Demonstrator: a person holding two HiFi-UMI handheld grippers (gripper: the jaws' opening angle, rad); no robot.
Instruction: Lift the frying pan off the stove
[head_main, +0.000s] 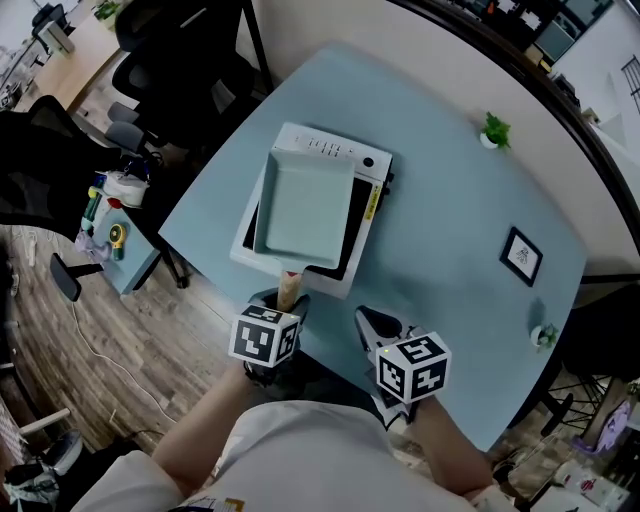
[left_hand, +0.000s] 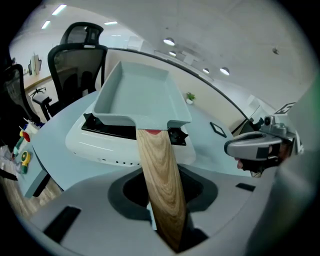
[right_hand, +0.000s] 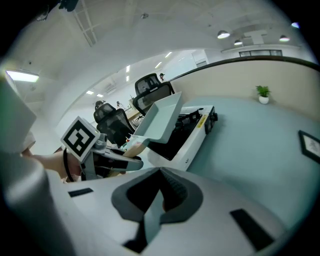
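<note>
A square pale grey-blue frying pan sits on a white portable stove on the light blue table. Its wooden handle points toward me over the stove's near edge. My left gripper is shut on that handle. In the left gripper view the handle runs down between the jaws to the pan. My right gripper hovers just right of the handle near the table's front edge, shut and holding nothing. The right gripper view shows the pan and stove ahead at its left.
A small potted plant stands at the table's far side, a framed picture at the right, another small plant near the right edge. Black office chairs and a low side table with bottles stand to the left.
</note>
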